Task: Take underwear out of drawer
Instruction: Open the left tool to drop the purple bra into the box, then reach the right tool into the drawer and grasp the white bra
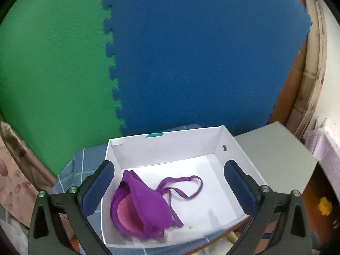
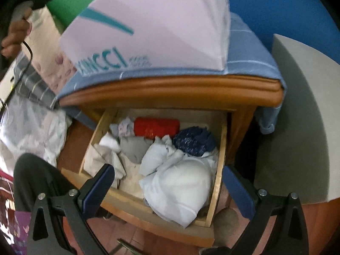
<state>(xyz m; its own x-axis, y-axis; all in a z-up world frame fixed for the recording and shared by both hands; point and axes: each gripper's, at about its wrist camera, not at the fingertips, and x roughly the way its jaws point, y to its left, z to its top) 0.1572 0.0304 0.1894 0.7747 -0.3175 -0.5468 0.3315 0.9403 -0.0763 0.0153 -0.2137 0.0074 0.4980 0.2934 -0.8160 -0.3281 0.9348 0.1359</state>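
While the left gripper point(image 1: 170, 188) hangs over a white cardboard box point(image 1: 235, 148), its blue pads point(image 1: 98, 189) stand spread wide with nothing pinched between them. A purple bra point(image 1: 140, 204) lies loose on the box floor, toward the near left corner, one strap looping out to the right. That box sits on a blue checked cloth point(image 1: 76, 165), with a grey block point(image 1: 276, 155) just beside it and green and blue foam mats point(image 1: 191, 53) behind.

Lower down, the right gripper point(image 2: 167, 188) points into the open wooden drawer point(image 2: 220, 159), its jaws likewise wide apart and gripping nothing. Inside the drawer lies a jumble of underwear: a large white bra point(image 2: 180, 182) in the near right part, a navy patterned piece point(image 2: 191, 141) behind it, a red roll point(image 2: 156, 127) at the back, and grey and white pieces point(image 2: 131, 148) on the left. At the upper left edge of the right wrist view, a hand point(image 2: 14, 34) shows.
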